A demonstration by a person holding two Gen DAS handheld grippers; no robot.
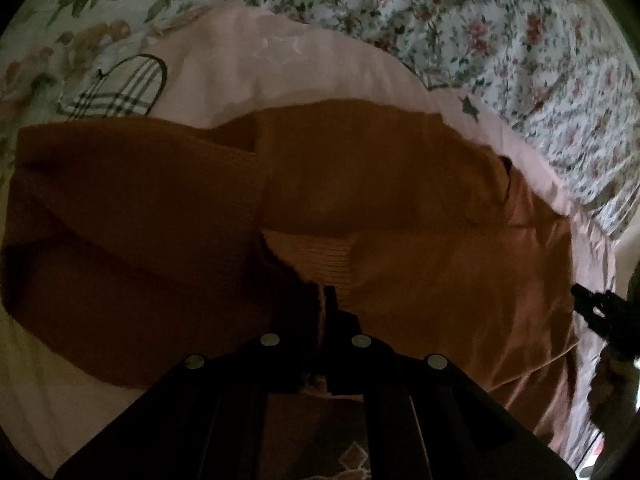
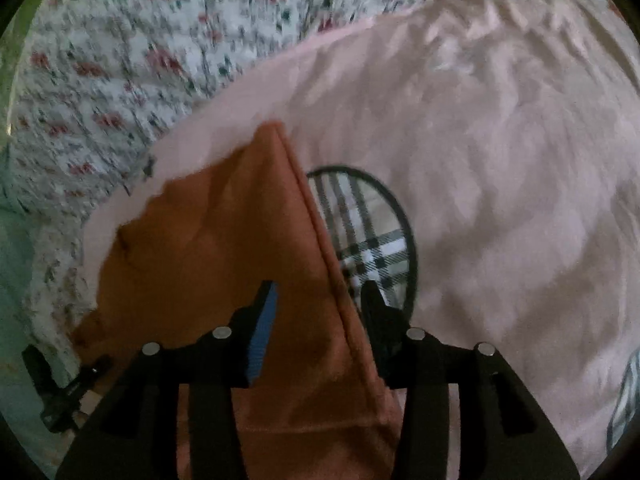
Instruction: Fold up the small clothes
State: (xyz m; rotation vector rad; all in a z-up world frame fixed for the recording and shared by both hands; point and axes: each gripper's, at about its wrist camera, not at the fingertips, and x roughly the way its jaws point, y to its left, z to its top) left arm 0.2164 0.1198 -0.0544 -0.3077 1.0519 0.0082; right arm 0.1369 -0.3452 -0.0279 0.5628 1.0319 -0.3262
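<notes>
A small rust-orange garment (image 1: 360, 184) lies partly folded on a pink sheet (image 1: 248, 60). My left gripper (image 1: 320, 300) is shut on a ribbed edge of the orange garment, the cloth pinched between its fingers. In the right wrist view the same orange garment (image 2: 224, 232) lies under my right gripper (image 2: 320, 292), whose jaws stand wide apart over the garment's seamed edge, holding nothing. The right gripper also shows at the right edge of the left wrist view (image 1: 600, 312).
The pink sheet (image 2: 500, 160) carries a plaid oval patch (image 2: 368, 232), which also shows in the left wrist view (image 1: 120, 92). A floral bedspread (image 1: 500, 40) lies beyond it, blurred in the right wrist view (image 2: 120, 60).
</notes>
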